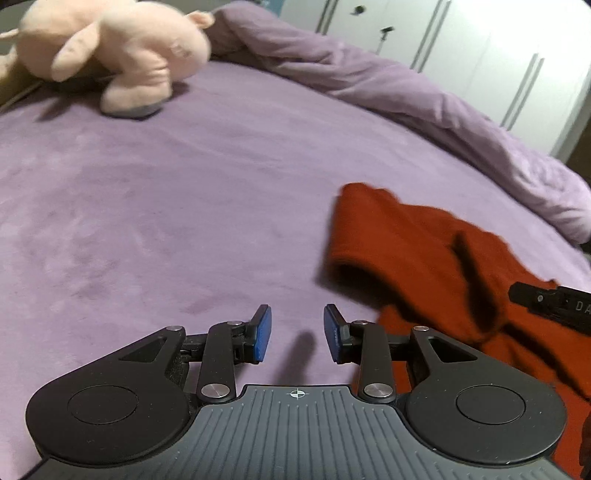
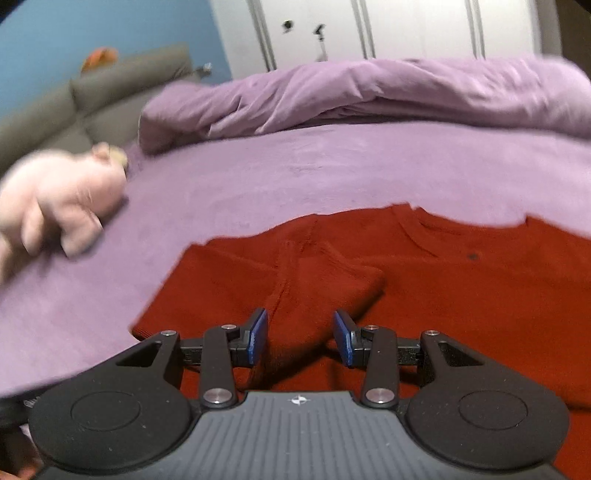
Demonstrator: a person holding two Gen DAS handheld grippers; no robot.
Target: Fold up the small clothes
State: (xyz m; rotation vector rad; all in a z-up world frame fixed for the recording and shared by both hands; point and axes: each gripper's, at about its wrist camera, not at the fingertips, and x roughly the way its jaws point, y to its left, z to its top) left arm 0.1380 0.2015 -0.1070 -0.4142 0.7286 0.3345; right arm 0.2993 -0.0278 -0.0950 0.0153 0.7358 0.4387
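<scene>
A small red sweater [image 2: 424, 280] lies on the purple bed cover [image 2: 295, 173], one sleeve [image 2: 321, 284] laid across its body. In the left wrist view the red sweater [image 1: 424, 254] is at the right, its sleeve end raised off the cover. My left gripper [image 1: 297, 334] hovers over bare purple cover to the left of the sweater, open, with nothing between its blue pads. My right gripper [image 2: 301, 336] is over the sweater's near part, open, with only cloth below it. The black tip of the right gripper [image 1: 554, 304] shows at the far right of the left wrist view.
A pink plush toy [image 1: 118, 51] lies at the far left of the bed, also the pink plush toy [image 2: 59, 206]. A bunched purple duvet [image 2: 369, 96] runs along the far side. White wardrobe doors [image 2: 369, 26] and a grey headboard [image 2: 92, 96] stand behind.
</scene>
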